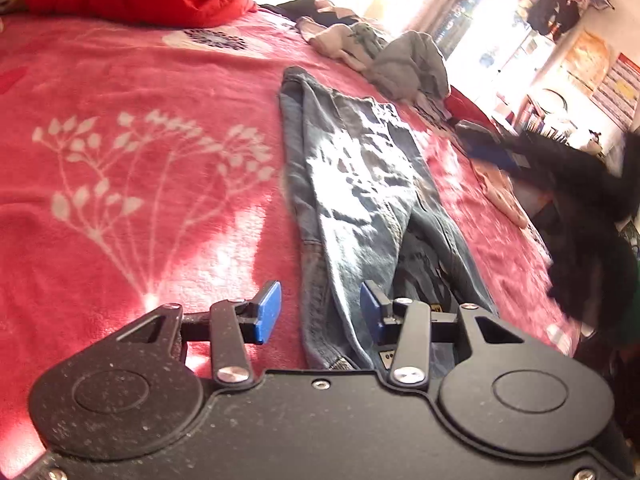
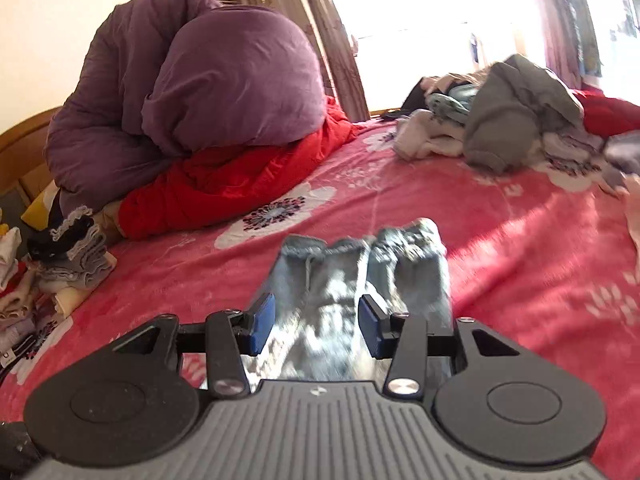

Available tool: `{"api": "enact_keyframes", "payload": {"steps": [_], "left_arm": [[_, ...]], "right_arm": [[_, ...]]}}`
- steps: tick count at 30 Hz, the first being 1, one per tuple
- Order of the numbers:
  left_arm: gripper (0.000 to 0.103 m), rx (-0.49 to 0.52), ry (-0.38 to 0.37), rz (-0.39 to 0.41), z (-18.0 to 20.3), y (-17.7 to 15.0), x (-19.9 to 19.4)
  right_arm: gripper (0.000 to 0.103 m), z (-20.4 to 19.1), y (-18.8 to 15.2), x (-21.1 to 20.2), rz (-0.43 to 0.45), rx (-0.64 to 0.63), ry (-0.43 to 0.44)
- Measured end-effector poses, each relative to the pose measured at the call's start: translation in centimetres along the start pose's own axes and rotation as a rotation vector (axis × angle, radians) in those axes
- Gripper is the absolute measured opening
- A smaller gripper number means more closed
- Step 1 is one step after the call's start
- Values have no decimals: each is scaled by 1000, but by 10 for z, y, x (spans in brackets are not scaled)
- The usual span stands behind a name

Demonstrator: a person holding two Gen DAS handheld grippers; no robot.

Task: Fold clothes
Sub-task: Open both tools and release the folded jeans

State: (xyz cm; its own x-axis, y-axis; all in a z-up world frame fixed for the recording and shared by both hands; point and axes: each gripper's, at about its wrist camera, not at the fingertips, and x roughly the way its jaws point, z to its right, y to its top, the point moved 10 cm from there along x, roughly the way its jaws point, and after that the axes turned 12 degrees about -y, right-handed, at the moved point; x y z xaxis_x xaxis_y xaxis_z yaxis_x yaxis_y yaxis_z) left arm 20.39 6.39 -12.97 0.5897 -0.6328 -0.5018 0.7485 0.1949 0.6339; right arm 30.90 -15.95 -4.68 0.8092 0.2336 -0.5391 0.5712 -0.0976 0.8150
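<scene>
Both spread wide, gripping nothing: left gripper (image 1: 320, 312) and right gripper (image 2: 316, 322) straddling flattened jeans (image 1: 360, 184), seemingly lining up a fold.

Blown-out window glare, dappled sunlight, fisheye-bent edges

A big bed is covered with a fuzzy pink blanket (image 1: 140, 92) with white leaves and flowers on it. A pair of light blue jeans (image 1: 352, 184) lies flat on the blanket, long and narrow. At the head of the bed sits a puffy purple quilt (image 2: 192, 92) on top of a bright red quilt (image 2: 224, 176). A messy heap of grey and white clothes (image 2: 504, 120) lies on the far side by the window. A small stack of folded clothes (image 2: 68, 256) sits near the edge of the bed. A floppy black cloth (image 1: 584, 216) hangs blurry at one side of the bed.
</scene>
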Motion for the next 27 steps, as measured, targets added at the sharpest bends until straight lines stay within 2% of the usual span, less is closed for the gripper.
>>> {"api": "enact_keyframes", "payload": {"steps": [6, 10, 12, 13, 16, 19, 22, 24, 27], "left_arm": [[38, 57, 21, 27, 10, 2, 3], [37, 29, 22, 27, 5, 2, 6], [33, 42, 39, -3, 5, -2, 12], [25, 57, 54, -21, 6, -4, 16], [24, 155, 143, -79, 12, -13, 28], [24, 180, 147, 9, 20, -4, 11], [24, 120, 79, 98, 25, 24, 7], [24, 119, 64, 113, 28, 52, 19], [24, 147, 77, 93, 24, 95, 51]], "right_arm": [[47, 80, -78, -47, -28, 256, -65], [49, 97, -125, -51, -96, 329, -74], [49, 92, -131, -53, -96, 312, -51], [49, 89, -130, -54, -80, 281, -53], [49, 83, -136, -54, -86, 198, -84], [49, 79, -134, -60, -64, 173, -77], [49, 77, -126, -67, -29, 183, -36], [49, 79, -122, -66, -29, 199, -12], [49, 81, -117, -61, -34, 229, 19]]}}
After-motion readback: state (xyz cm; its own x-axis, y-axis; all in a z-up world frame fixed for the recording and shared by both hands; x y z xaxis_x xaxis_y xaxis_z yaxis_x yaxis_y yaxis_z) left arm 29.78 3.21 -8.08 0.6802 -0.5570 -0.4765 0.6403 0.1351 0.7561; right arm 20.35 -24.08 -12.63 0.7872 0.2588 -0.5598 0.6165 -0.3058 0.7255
